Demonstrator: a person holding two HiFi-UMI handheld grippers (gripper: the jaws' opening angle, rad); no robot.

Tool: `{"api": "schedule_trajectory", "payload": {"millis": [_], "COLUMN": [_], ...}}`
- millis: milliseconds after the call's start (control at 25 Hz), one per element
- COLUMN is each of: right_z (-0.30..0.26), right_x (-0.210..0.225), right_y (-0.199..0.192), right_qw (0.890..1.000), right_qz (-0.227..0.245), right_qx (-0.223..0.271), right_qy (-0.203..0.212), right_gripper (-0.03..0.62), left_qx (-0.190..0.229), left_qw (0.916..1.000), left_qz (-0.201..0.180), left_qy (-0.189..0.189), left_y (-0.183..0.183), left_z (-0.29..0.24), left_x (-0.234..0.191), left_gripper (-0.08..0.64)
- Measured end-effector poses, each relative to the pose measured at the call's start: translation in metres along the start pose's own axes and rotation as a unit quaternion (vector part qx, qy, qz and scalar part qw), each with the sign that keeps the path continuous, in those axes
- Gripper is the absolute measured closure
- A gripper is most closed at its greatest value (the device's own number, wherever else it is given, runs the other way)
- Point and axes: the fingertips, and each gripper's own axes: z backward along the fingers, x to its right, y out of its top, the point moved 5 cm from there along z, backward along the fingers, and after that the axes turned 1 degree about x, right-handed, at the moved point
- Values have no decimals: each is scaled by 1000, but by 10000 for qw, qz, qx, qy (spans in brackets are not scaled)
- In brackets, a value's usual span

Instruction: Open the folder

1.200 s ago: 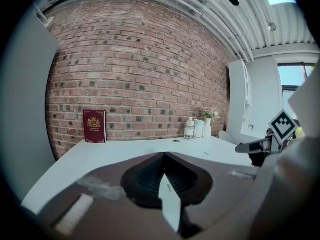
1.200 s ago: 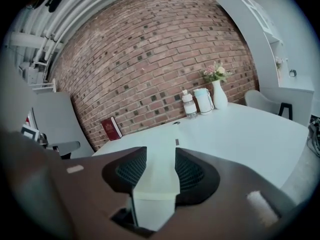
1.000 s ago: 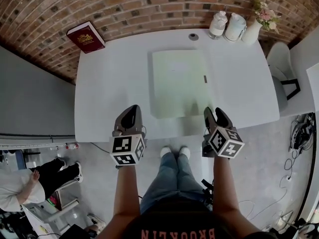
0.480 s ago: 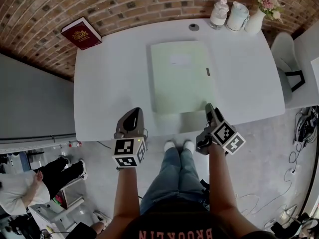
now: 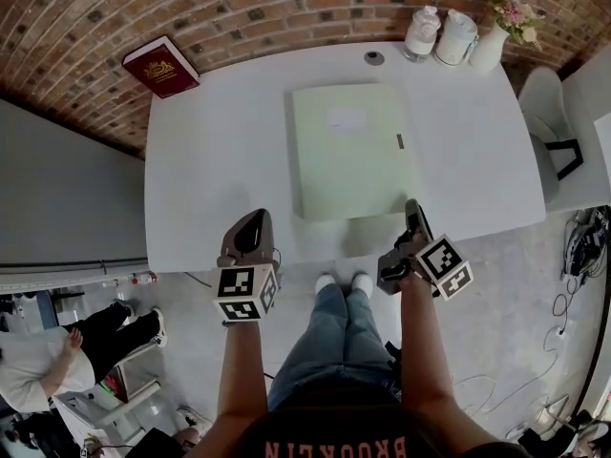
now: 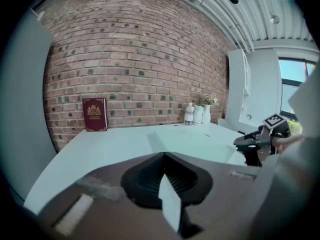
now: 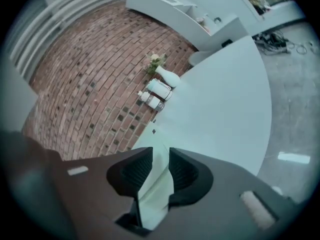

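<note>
A thin pale-green plastic folder (image 5: 351,149) lies closed and flat mid-way across the white table (image 5: 210,160) — probably light, bendy and slick, best pinched at its near right cover edge. The right gripper (image 5: 412,208), its jaws just narrowed to a slit, grips nothing; the left gripper (image 5: 254,216) is closed and empty.

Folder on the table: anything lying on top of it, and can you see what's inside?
On the folder only a pale label and a small dark tab at its right edge. It lies closed, so its contents are covered.
</note>
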Motion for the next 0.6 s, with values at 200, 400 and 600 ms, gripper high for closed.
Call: {"api": "schedule_trajectory", "payload": {"millis": [200, 400, 600], "right_z": [-7, -21, -28], "right_x": [8, 6, 0], "right_y": [-7, -30, -35], "right_qw": [9956, 9826, 9895], "right_qz": [-747, -1468, -830], "right_qx": [-311, -903, -1123], "right_qy": [465, 689, 383], "right_gripper": [512, 529, 581], "left_qx": [-57, -99, -62], "left_qw": [10000, 9999, 10000], "left_qz": [-7, -46, -23], "left_qy": [-18, -16, 51], "left_y": [-4, -4, -3], "left_z": [-3, -5, -4], "left_x": [2, 3, -2], "left_gripper": [560, 560, 560]}}
